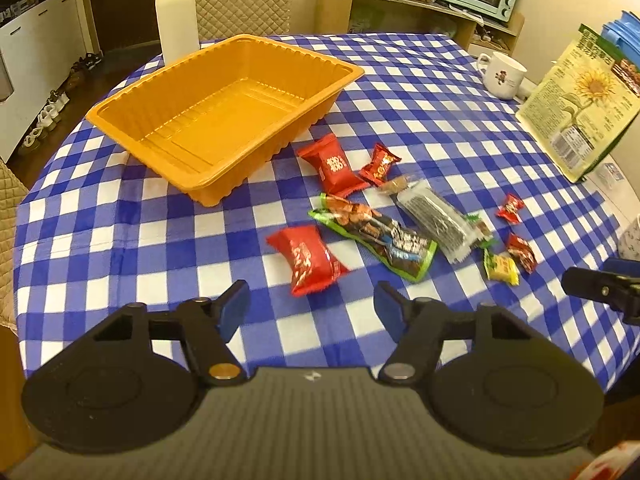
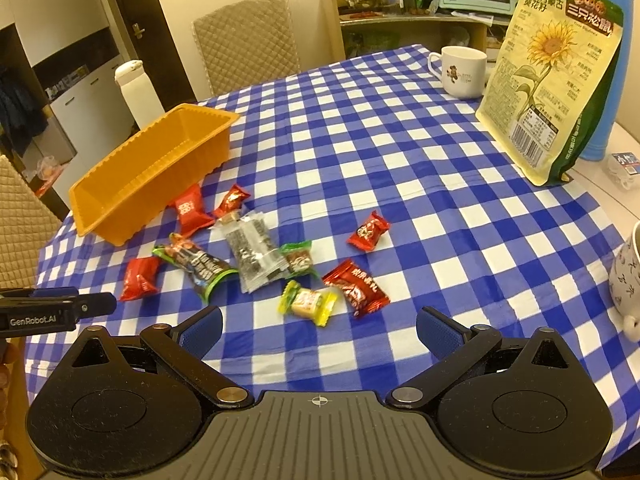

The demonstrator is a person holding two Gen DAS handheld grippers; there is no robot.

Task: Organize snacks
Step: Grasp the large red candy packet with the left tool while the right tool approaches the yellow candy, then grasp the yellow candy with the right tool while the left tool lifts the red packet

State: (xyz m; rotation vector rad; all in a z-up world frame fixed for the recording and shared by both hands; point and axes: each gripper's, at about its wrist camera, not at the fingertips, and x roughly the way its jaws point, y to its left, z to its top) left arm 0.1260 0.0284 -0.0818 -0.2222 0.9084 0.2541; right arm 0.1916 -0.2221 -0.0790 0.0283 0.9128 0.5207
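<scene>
An empty orange plastic tray (image 1: 120, 114) (image 2: 104, 216) stands on the blue checked tablecloth. Several wrapped snacks lie loose to its right: a red packet (image 1: 308, 260) (image 2: 140, 278), a green-edged bar (image 1: 376, 236) (image 2: 196, 266), a clear seaweed pack (image 1: 436, 216) (image 2: 252, 252), a yellow candy (image 1: 502, 268) (image 2: 308, 302) and small red candies (image 1: 522, 252) (image 2: 356, 288). My left gripper (image 1: 312, 306) is open and empty, just short of the red packet. My right gripper (image 2: 320, 326) is open and empty, just short of the yellow candy.
A white bottle (image 1: 176, 12) (image 2: 136, 92) stands behind the tray. A white mug (image 1: 502, 74) (image 2: 462, 72), a sunflower seed bag (image 1: 580, 104) (image 2: 552, 80) and a blue jug (image 2: 600, 60) stand at the right. Another cup (image 2: 628, 276) is near the right edge.
</scene>
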